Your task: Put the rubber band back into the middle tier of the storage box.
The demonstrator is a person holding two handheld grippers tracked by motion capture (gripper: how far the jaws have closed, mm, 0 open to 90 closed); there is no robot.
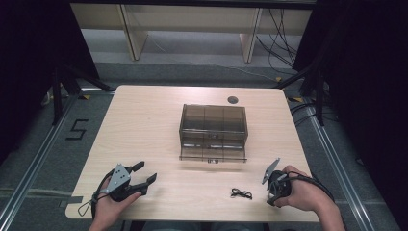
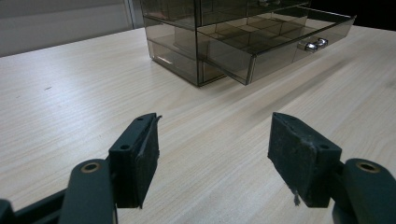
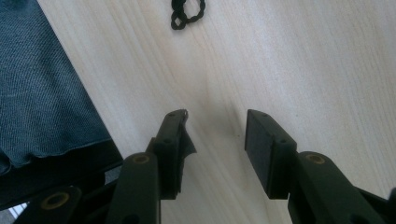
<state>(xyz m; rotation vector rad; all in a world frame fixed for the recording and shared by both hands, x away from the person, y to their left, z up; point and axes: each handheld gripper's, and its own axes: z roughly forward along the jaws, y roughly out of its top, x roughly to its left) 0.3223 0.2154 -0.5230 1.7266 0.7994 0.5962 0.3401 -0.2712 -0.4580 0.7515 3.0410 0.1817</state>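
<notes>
Pale wood-grain covers the bench [image 1: 144, 125], which stands on a grey floor with dark curtains to either side and cables trailing at the far end. Near the bench's middle, a little toward 12 o'clock, sits a smoked, see-through drawer box [image 1: 213, 131]. Its lowest drawer [image 1: 214, 155] is pulled out toward the person, and in the left gripper view that drawer [image 2: 280, 44] shows divided compartments that look empty, with a small shiny knob [image 2: 314, 44] on its front.

At about 5 o'clock on the bench, close to the near edge, lies a small black hair tie [image 1: 241, 194], twisted into loops. The right gripper view shows the hair tie [image 3: 187, 11] just ahead of the jaws, apart from them and flat on the wood.

The left gripper [image 1: 146, 179] rests at 7 o'clock, well apart from the box, jaws spread wide with nothing between them; its own view [image 2: 212, 154] confirms bare wood in the gap. The right gripper [image 1: 273, 190] is held at 4 o'clock, just beside the hair tie, jaws parted and empty [image 3: 217, 140]; a fold of blue denim shows off to the left in that view.

Judging from this, the work is at an early stage: the drawer is already open, which looks like the preparation. What seems left is nearly everything else: picking up the hair tie, carrying it to the open drawer, dropping it in a compartment, and probably pushing the drawer shut.
</notes>
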